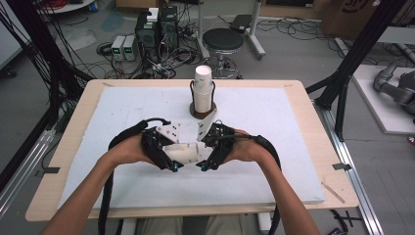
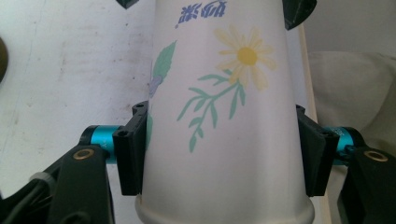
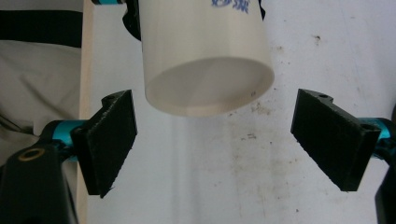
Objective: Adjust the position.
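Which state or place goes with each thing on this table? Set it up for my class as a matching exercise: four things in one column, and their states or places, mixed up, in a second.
Things:
1. left gripper
2. right gripper
3. flowered paper cup
4. stack of white cups

States or places:
A. upright at the far middle of the white board
B. fingers apart, nothing pressed between them
C. lying level, clamped near its rim
D. fingers shut on a cup's sides

Pairs: 1-D, 2-B, 3-C, 4-A
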`<state>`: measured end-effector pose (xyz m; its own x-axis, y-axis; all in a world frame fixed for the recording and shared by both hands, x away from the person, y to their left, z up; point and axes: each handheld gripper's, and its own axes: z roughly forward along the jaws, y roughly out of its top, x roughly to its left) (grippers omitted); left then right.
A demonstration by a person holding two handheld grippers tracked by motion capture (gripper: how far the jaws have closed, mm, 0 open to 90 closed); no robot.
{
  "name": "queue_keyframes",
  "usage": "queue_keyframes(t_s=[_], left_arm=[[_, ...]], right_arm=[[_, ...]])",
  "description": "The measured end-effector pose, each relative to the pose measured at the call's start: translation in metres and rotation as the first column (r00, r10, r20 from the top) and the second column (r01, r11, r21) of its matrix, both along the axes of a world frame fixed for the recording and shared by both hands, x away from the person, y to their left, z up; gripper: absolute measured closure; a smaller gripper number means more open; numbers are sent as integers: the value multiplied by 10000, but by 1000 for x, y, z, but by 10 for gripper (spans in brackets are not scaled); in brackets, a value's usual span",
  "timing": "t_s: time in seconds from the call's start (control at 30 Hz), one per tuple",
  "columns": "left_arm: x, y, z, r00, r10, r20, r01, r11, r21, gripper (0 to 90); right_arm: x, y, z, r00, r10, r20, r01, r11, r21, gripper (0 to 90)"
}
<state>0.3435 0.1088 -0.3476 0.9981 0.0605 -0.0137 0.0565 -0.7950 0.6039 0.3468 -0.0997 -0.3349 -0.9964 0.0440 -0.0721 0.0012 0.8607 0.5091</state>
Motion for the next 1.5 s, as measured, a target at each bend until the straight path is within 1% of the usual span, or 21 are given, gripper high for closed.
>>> queue_keyframes(t_s=[0.07,0.1,0.13,0.17,0.23,0.47,0.63,0.8,0.87,0.9,0.93,0.97,1.03,1.07,1.1,1.13,1.17,1.27,1.3,1.33,1.5], left_arm=[[0,-1,0,10000,-27,3,27,10000,-7,331],[0,-2,0,10000,-25,25,25,10000,-29,330],[0,-2,0,10000,-38,35,38,10000,-30,331],[0,-3,0,10000,-31,15,32,10000,-47,330],[0,-3,0,10000,-46,19,46,10000,-50,330],[0,-6,1,9999,-123,13,123,9998,-129,331],[0,-7,1,9999,-148,24,148,9998,-153,331],[0,-6,1,9999,-117,0,117,9999,-61,332],[0,-6,2,9999,-126,10,127,9999,-43,332],[-1,-6,2,10000,-10,-82,8,9998,-176,332],[-1,-6,2,10000,-23,-65,22,9999,-144,332],[0,-6,2,10000,-60,-19,60,10000,-62,332],[-1,-6,2,10000,13,-93,-14,9999,-126,332],[0,-6,2,9999,-105,18,105,9999,47,333],[0,-6,2,9999,-119,29,119,9999,48,332],[0,-6,2,9999,-110,16,110,9999,48,332],[0,-7,2,10000,-99,9,99,9999,40,332],[0,-7,2,9999,-158,11,158,9998,89,332],[-1,-8,1,9999,-54,-106,54,10000,-38,332],[0,-7,2,9998,-189,-15,190,9997,130,333],[0,-7,1,9997,-240,43,239,9997,108,339]], right_arm=[[0,1,0,10000,-31,-3,31,10000,71,147],[1,1,-1,9999,122,82,-124,9997,222,147],[0,1,-1,10000,67,-36,-66,9996,268,147],[1,2,-1,10000,92,-17,-91,9993,367,147],[0,2,-2,9999,86,-112,-82,9991,414,147],[0,5,-1,9999,86,-109,-80,9982,598,150],[0,6,-2,9998,133,-120,-126,9985,531,155],[0,7,-3,9996,202,-193,-193,9986,486,173],[1,8,-3,9996,235,-184,-227,9987,456,193],[1,8,-3,9996,239,-176,-231,9987,446,194],[0,8,-3,9996,221,-173,-213,9988,444,204],[1,8,-3,9996,265,-118,-259,9987,448,238],[0,8,-2,9992,349,-197,-340,9985,420,252],[0,9,-2,9992,328,-217,-318,9985,439,253],[0,9,-2,9993,343,-160,-336,9984,458,258],[0,10,-2,9990,377,-225,-367,9983,451,279],[-1,10,-2,9989,422,-188,-413,9982,435,300],[-1,11,-2,9984,498,-249,-488,9980,408,323],[-2,12,-2,9984,525,-230,-516,9979,382,340],[-1,12,-2,9984,525,-213,-517,9980,353,351],[-2,12,-2,9983,554,-196,-547,9979,339,367]])
